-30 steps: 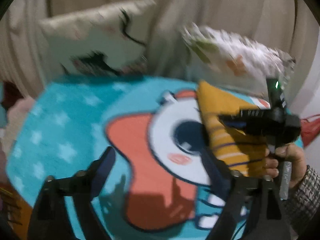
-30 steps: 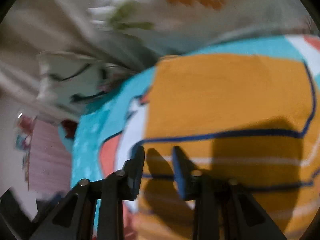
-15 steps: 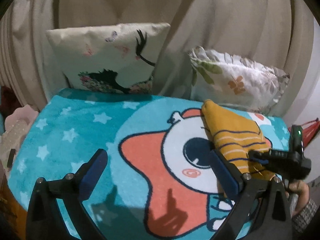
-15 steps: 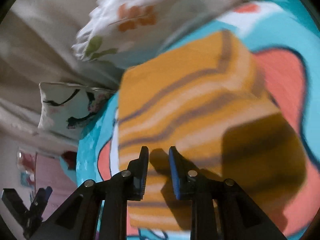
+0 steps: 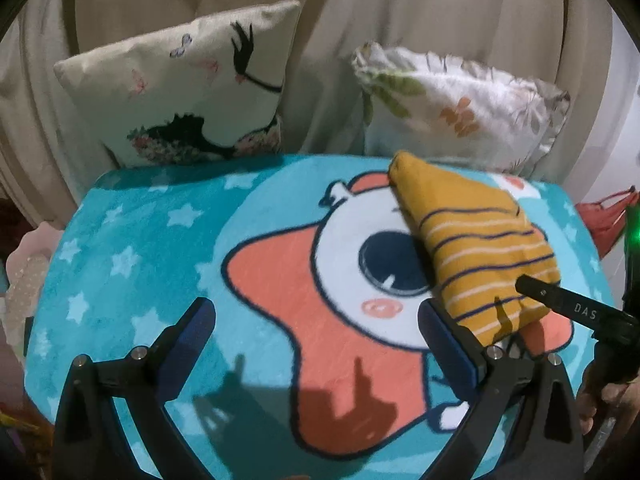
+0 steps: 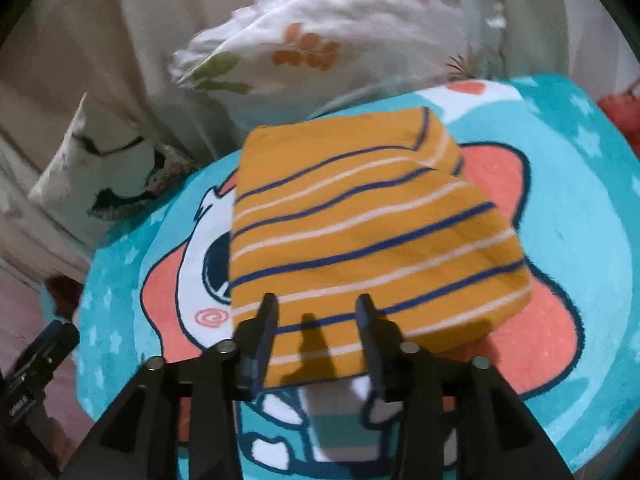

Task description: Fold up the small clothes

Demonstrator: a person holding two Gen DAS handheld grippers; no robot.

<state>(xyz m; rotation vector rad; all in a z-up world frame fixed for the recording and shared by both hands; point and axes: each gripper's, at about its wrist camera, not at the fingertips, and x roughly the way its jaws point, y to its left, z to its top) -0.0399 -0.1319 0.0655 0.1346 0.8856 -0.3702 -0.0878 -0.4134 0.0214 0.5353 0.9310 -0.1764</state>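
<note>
A folded mustard-yellow garment with navy and white stripes (image 5: pixel 476 248) lies on the right part of a teal cartoon mat (image 5: pixel 132 264); it also shows in the right wrist view (image 6: pixel 360 236). My left gripper (image 5: pixel 316 328) is open wide and empty, above the mat's middle, left of the garment. My right gripper (image 6: pixel 316 320) is open, its jaws apart at the garment's near edge, not closed on the cloth. The right gripper's tip shows in the left wrist view (image 5: pixel 560 304) by the garment's near corner.
A cream cushion with a bird print (image 5: pixel 188 92) and a white floral cushion (image 5: pixel 460 104) lean against beige curtains behind the mat. A red object (image 5: pixel 608 216) lies off the mat's right edge. Pink cloth (image 5: pixel 24 276) lies to the left.
My right gripper has opened and drawn back from the garment, which now lies folded on the mat. My left gripper pulled back and stayed open.
</note>
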